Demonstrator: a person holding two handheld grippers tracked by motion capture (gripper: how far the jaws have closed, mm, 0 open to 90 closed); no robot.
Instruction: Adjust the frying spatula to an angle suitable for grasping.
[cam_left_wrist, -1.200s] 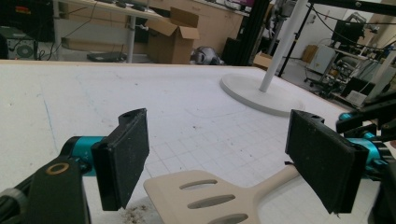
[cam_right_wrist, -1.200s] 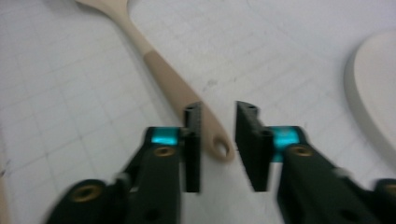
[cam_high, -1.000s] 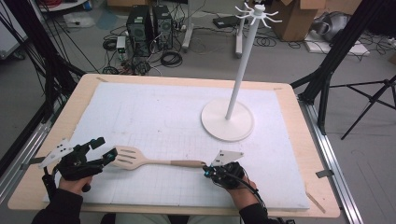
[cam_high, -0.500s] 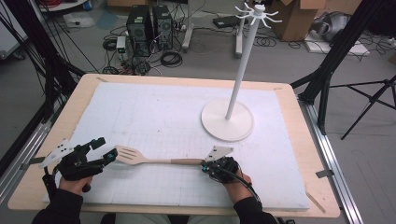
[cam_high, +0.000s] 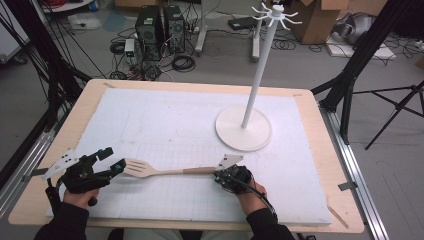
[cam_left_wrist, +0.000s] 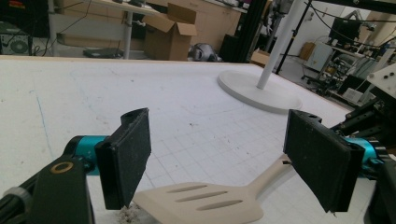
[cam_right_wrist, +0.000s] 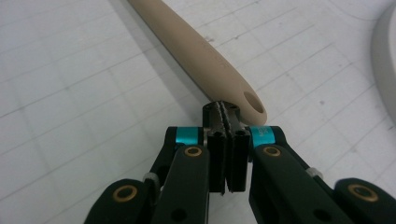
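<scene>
A wooden slotted spatula (cam_high: 150, 171) lies flat on the white mat, head to the left and handle to the right. My left gripper (cam_high: 114, 159) is open at the head; in the left gripper view its pads stand wide apart on either side of the slotted blade (cam_left_wrist: 201, 203) without touching it. My right gripper (cam_high: 220, 175) sits at the handle's end. In the right gripper view its jaws (cam_right_wrist: 225, 109) are pressed together with nothing between them, and the handle's tip with its hole (cam_right_wrist: 250, 100) lies just past them, touching or nearly so.
A white hook stand (cam_high: 243, 129) with a round base and tall pole rises at the right back of the mat, and its base (cam_left_wrist: 261, 91) is also in the left gripper view. The wooden table rim (cam_high: 320, 150) frames the mat.
My right gripper has crept a little left and forward toward the handle's end. The spatula and my left gripper have barely shifted.
</scene>
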